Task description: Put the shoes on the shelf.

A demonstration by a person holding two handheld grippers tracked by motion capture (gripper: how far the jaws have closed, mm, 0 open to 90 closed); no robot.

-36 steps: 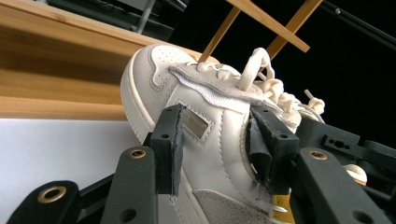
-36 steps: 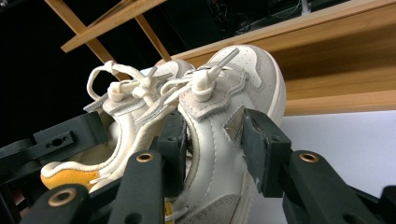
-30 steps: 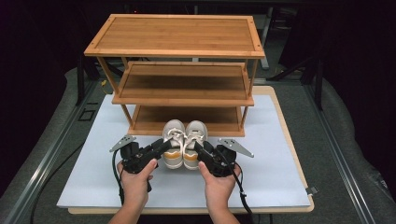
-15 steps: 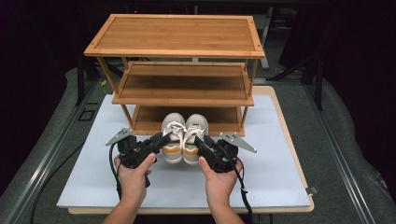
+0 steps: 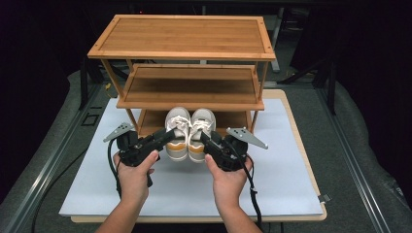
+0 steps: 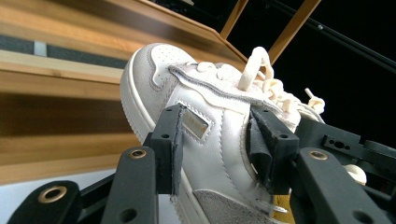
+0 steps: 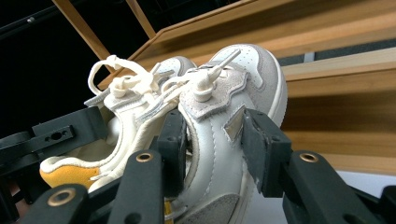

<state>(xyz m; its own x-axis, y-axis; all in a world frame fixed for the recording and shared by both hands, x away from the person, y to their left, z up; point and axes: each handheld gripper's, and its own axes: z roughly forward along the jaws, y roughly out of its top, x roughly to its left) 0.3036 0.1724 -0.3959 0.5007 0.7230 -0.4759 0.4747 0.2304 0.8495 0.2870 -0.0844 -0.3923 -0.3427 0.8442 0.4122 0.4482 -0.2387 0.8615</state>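
No readable text, brand, number or sign anywhere. On the side of the left shoe (image 6: 205, 140), just a small blank metallic tag (image 6: 195, 125), without legible lettering; likewise a small plain tag (image 7: 232, 125) on the side of the right shoe (image 7: 229, 154). Nothing written on the wooden rack (image 5: 184, 43) or the bench (image 5: 286, 174).

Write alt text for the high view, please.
Two hands each clamp a gripper, left gripper and right gripper, on a pair of white sneakers, held in front of the bottom tier of a three-tier wooden shoe rack on a white mat.
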